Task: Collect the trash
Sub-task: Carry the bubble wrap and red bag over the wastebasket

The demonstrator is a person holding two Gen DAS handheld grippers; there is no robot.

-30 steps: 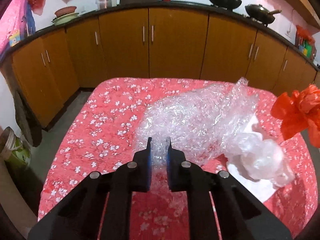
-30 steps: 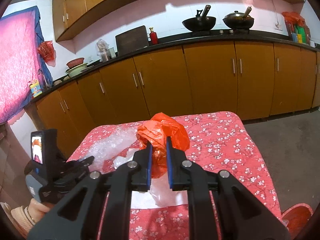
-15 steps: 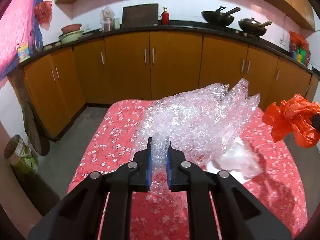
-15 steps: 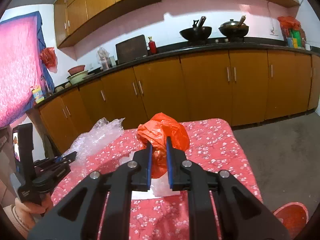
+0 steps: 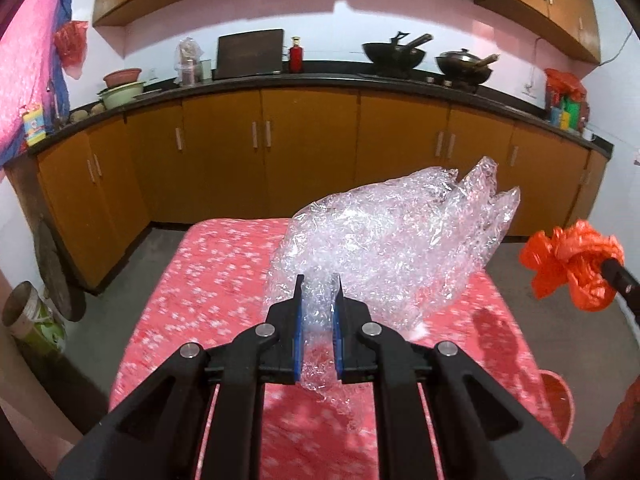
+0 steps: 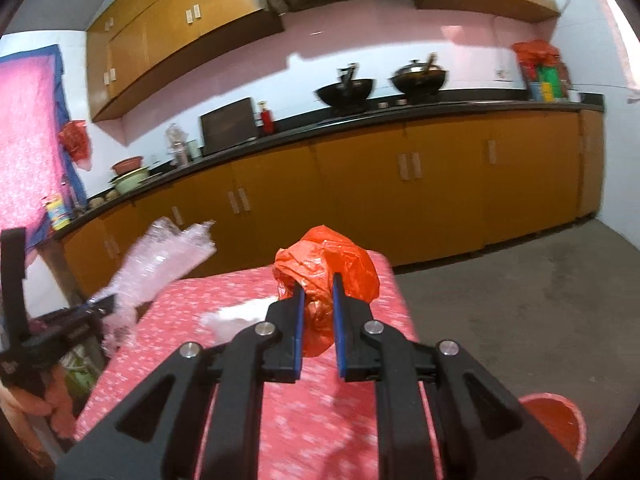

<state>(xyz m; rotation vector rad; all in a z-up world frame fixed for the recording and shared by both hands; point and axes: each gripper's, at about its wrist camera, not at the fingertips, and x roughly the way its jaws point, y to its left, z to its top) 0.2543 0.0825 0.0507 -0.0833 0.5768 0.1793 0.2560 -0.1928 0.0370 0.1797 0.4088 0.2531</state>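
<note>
My left gripper point(image 5: 317, 280) is shut on a big crumpled sheet of clear bubble wrap point(image 5: 392, 240), lifted above the red flowered table point(image 5: 216, 280). My right gripper point(image 6: 318, 278) is shut on a crumpled orange plastic bag point(image 6: 328, 266), also held in the air over the table. In the left wrist view the orange bag point(image 5: 572, 264) hangs at the far right. The right wrist view shows the bubble wrap point(image 6: 160, 260) at the left with the left gripper point(image 6: 100, 306). A white piece of plastic point(image 6: 236, 316) lies on the table.
A red bin point(image 6: 556, 424) stands on the floor to the right of the table, also seen as the red bin point(image 5: 556, 404). Brown cabinets point(image 5: 308, 152) under a black counter run along the far wall. A bucket point(image 5: 28, 320) sits on the floor at left.
Both grippers have risen and pulled back from the table, carrying the bubble wrap and the orange bag with them. The white plastic stayed on the table.
</note>
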